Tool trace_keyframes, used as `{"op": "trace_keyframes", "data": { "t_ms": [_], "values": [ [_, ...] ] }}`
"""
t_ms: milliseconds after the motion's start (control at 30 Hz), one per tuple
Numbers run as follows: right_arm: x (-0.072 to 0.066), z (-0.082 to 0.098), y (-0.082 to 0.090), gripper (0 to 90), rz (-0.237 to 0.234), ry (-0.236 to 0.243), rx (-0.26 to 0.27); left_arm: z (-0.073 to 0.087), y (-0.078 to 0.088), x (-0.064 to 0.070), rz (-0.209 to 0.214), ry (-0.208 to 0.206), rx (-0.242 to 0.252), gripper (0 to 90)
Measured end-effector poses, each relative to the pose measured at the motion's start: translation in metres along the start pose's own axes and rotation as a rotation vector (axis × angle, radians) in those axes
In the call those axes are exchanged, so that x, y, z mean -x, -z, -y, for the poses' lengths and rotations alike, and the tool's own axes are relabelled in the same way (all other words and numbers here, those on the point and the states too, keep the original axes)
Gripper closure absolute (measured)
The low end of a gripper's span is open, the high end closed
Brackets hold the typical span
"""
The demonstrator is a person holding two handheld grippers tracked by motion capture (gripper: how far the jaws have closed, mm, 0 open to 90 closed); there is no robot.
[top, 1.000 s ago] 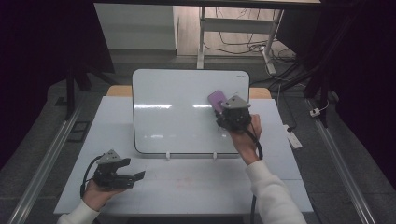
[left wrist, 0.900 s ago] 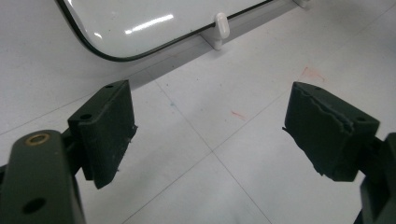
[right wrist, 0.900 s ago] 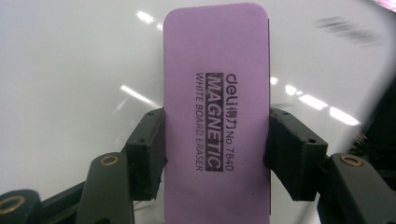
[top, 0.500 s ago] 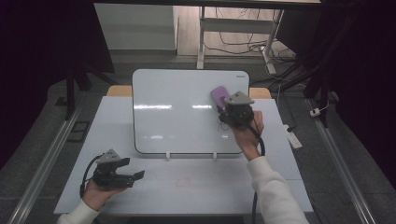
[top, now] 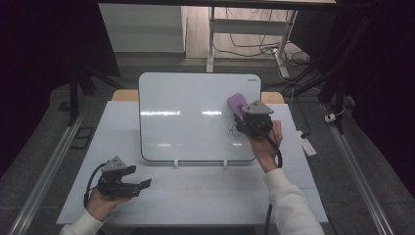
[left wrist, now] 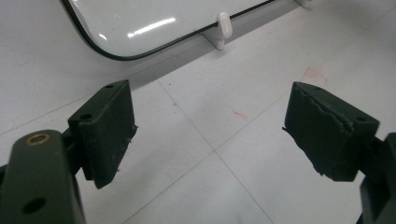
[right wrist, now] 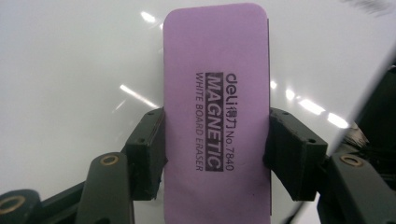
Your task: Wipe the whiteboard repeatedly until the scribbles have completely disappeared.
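We are resting our left tongs [top: 142, 184] low on the tabletop [top: 205, 191], just in front of the whiteboard [top: 195, 117] and off its near left corner. Seen from the left gripper view, their jaws are standing wide apart with nothing between them, and bare tabletop with a few faint red marks is showing in the gap [left wrist: 210, 130]. Beyond them, the rounded lower corner of the whiteboard and one of its small white feet [left wrist: 224, 25] are lying just ahead.

Farther out, we are holding our right tongs [top: 242, 117] up against the right part of the whiteboard, near its right edge and around mid-height. They are clamping a purple eraser [right wrist: 217, 107] across its narrow width, one black pad [right wrist: 149, 149] pressing on each long side. The eraser's printed face is turned toward us, reading "MAGNETIC WHITE BOARD ERASER", and its other side is lying toward the glossy board surface. From above, the eraser [top: 237, 104] is sticking out past the tongs toward the upper left, over the whiteboard.
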State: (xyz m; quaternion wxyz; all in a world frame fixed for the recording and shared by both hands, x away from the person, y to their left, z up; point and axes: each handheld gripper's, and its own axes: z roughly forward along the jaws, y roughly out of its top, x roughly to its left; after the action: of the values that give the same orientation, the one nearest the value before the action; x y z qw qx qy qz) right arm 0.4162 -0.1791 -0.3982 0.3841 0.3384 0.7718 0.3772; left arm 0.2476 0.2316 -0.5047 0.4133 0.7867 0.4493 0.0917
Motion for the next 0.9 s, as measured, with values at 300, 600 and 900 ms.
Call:
{"op": "trace_keyframes", "data": {
  "t_ms": [300,600,900],
  "values": [
    [0.016,-0.017,-0.004,41.4,0.045,-0.031,0.027,0.000,0.000,-0.002,0.002,0.006,0.001,17.1],
    [-0.031,0.022,0.004,41.4,-0.034,0.061,0.016,0.000,0.000,-0.003,0.004,0.015,0.002,17.1],
    [-0.037,0.048,0.014,41.5,-0.043,0.116,-0.017,0.000,0.000,-0.002,0.004,0.012,0.000,17.0]
  ]
}}
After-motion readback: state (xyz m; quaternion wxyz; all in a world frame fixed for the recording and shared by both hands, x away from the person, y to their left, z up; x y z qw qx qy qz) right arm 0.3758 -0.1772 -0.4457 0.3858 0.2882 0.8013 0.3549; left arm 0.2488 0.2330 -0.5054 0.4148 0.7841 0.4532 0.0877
